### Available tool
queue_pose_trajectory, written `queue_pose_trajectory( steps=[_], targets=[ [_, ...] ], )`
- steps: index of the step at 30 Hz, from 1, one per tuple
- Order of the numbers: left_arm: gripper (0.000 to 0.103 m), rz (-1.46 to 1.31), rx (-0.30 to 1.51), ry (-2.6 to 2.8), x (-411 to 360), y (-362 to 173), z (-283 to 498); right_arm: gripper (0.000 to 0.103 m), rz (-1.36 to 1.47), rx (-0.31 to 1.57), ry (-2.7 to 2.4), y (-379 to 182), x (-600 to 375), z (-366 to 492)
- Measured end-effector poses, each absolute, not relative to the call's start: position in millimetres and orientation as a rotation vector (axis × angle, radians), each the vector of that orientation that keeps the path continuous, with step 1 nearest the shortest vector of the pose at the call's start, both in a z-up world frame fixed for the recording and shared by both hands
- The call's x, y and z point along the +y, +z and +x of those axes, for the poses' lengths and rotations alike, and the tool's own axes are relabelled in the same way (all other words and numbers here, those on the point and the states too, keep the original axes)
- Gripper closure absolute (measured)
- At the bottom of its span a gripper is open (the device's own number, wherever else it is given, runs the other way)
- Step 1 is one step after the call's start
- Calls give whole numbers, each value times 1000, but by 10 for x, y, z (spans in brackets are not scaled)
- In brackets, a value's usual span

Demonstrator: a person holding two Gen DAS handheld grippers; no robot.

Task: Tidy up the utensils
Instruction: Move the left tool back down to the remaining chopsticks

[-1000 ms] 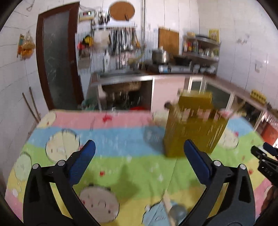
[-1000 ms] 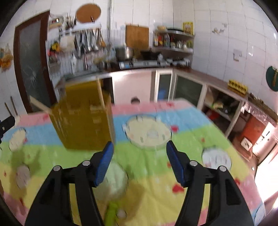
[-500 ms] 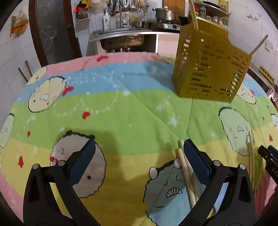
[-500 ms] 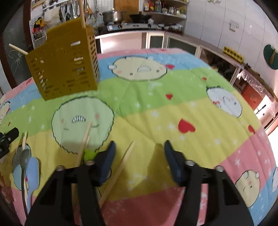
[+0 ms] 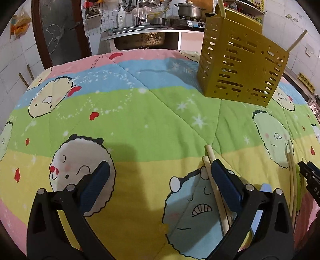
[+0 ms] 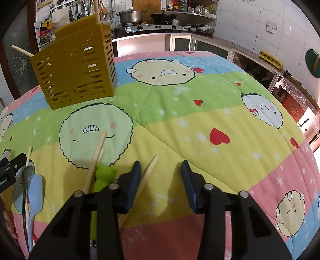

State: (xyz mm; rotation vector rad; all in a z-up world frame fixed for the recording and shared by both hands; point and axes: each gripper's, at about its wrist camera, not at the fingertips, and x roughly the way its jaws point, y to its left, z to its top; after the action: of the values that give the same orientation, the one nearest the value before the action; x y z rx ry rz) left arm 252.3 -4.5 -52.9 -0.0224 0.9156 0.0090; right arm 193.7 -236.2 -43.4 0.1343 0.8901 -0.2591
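A yellow slotted utensil holder (image 5: 241, 66) stands on the cartoon quilt (image 5: 140, 124), with chopsticks sticking out of it; it also shows in the right wrist view (image 6: 76, 70). My left gripper (image 5: 160, 180) is open and empty, low over the quilt, with a pair of wooden chopsticks (image 5: 215, 186) lying beside its right finger. My right gripper (image 6: 160, 176) is open and empty. A single chopstick (image 6: 149, 173) lies by its left finger. To its left lie two more chopsticks (image 6: 96, 158), a green utensil (image 6: 103, 176), a metal spoon (image 6: 27, 176) and a blue spoon (image 6: 36, 194).
Behind the table stand a sink counter (image 5: 140, 30), a stove with a pot (image 6: 132, 17) and shelves. A dark door (image 5: 60, 32) is at the back left. The quilt's edges drop off on the right (image 6: 300, 160).
Both grippers have tilted down and lowered toward the quilt. The utensils lying on it have come into view. The right gripper's jaws stand narrower than before.
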Motion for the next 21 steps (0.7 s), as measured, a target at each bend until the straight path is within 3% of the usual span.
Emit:
queue_pose_trajectory(
  steps=[12, 14, 21],
  targets=[
    [13, 31, 942, -14, -190, -564, 2493, 61, 140, 890, -257, -426, -2337, 1895],
    [20, 23, 949, -17, -220, -554, 2508, 66, 138, 894, -252, -423, -2326, 1910],
    [67, 21, 988, -76, -387, -487, 2558, 88, 197, 913, -223, -407, -2312, 2003]
  ],
)
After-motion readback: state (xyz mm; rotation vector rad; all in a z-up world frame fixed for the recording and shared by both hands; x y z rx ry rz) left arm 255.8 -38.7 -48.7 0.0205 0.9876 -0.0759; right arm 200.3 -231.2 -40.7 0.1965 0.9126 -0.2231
